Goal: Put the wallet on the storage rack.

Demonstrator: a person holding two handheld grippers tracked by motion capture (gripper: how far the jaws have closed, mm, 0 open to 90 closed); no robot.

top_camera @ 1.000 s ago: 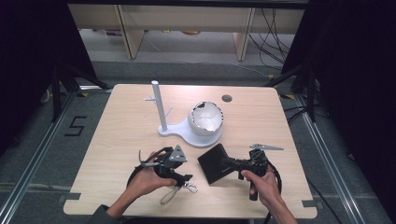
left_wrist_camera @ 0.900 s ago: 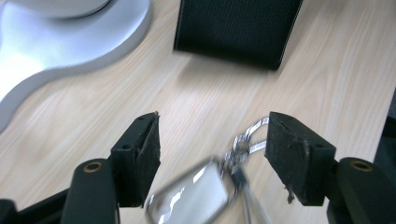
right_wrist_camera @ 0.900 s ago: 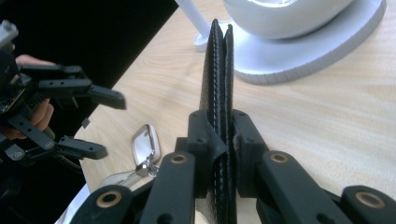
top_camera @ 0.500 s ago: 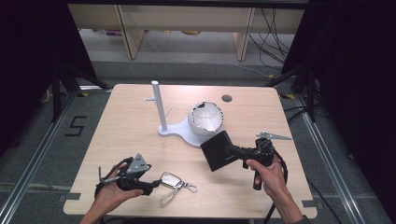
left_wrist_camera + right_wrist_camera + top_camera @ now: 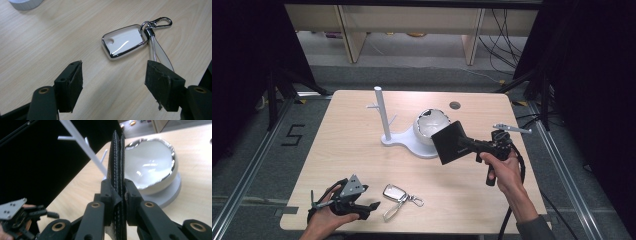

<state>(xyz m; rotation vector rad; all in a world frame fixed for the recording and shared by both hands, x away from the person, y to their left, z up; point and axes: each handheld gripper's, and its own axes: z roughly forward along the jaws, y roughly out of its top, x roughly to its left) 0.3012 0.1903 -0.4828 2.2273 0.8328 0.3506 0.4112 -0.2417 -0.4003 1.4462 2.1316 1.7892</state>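
Your left gripper [image 5: 371, 206], at the table's seven o'clock, has just been spreading its jaws, nothing between them; the key fob [image 5: 395, 193] lies just beyond at its two o'clock. Farther off, your right gripper [image 5: 464, 144] pinches the black wallet [image 5: 448, 142] above the white bowl [image 5: 428, 129].
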